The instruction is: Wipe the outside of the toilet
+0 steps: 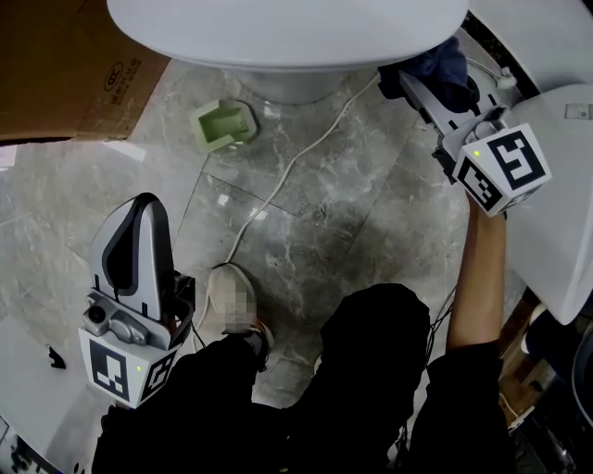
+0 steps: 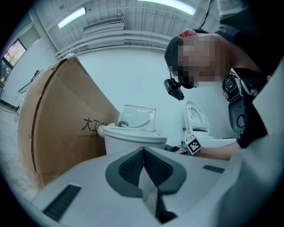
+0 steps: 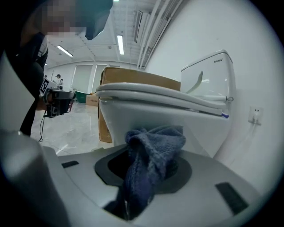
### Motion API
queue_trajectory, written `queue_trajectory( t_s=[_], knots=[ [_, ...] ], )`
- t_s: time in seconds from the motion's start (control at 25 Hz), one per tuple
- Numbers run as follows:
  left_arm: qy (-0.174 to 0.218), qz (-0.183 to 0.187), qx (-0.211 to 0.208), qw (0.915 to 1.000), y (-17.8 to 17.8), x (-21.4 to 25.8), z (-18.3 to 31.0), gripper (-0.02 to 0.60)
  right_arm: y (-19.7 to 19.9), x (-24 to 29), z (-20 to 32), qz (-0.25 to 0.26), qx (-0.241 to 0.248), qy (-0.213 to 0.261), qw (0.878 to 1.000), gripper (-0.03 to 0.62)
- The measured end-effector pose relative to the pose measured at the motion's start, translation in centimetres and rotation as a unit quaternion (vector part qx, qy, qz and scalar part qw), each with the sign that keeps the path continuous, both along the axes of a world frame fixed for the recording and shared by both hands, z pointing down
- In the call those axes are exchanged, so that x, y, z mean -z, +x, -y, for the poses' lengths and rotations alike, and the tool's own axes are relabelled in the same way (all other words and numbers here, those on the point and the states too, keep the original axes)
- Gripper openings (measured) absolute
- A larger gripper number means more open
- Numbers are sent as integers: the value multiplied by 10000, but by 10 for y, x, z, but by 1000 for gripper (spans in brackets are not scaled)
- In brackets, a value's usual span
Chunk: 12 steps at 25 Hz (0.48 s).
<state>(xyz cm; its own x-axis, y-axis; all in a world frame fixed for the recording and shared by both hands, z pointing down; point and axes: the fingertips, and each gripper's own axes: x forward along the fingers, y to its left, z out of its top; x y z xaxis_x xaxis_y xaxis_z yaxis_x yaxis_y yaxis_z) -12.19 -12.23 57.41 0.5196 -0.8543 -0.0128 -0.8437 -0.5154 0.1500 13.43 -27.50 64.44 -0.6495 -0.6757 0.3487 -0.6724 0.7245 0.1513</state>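
Left hand-held gripper is closed and empty; right hand-held gripper clamps a blue cloth pointing at the toilet.

The cloth is dark blue, toilet white, floor marbled grey.

- The toilet is white and shiny. Its lid is shut flat. Its tank stands at the back, with a handle on the front.
- The cloth is dark blue and fluffy. It is bunched up and pinched in the right gripper, just beside the toilet's bowl, below the rim.
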Motion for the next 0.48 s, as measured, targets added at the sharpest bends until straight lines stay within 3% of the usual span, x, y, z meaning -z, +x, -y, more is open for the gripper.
queue_trajectory(
  t_s=[0.48],
  knots=[
    [-85,-15,85,9999,-14,-7,3,9,0,-72,21,-574,-80,-536,9969,129]
  ],
)
